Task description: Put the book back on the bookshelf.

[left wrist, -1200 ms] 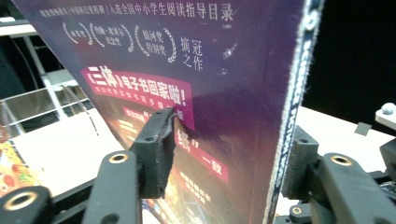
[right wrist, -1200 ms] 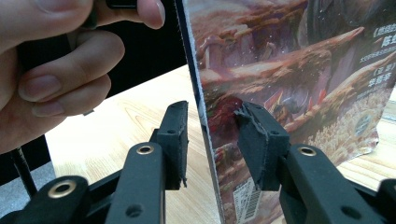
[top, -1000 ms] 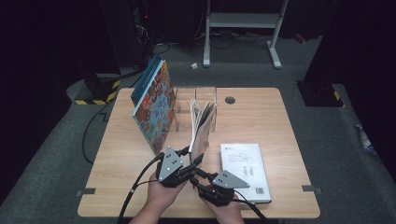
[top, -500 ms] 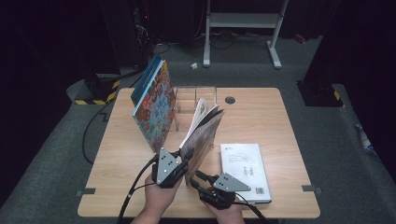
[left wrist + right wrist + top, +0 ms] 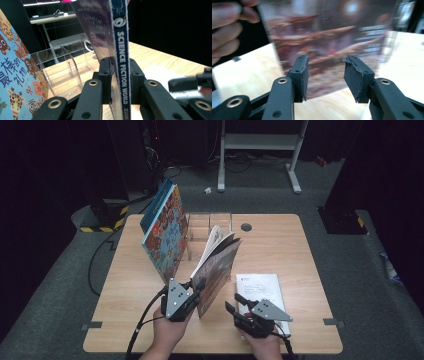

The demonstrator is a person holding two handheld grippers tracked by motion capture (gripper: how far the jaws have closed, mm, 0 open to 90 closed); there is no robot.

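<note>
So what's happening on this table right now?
A person works two handheld grippers at a wooden table. The left gripper has just closed its jaws on the spine of a Science Fiction World magazine and holds it upright on its lower edge. The right gripper sits apart from it, jaws just opened, nothing between them. A colourful picture book leans at a clear acrylic book rack; a white booklet lies flat.

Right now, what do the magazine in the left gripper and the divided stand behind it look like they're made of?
Magazine: paper, with a seemingly glossy printed cover, a thin printed spine and pages fanning at the top. Divided stand: clear rigid plastic, probably acrylic; the table shows through it and its edges catch light.
</note>
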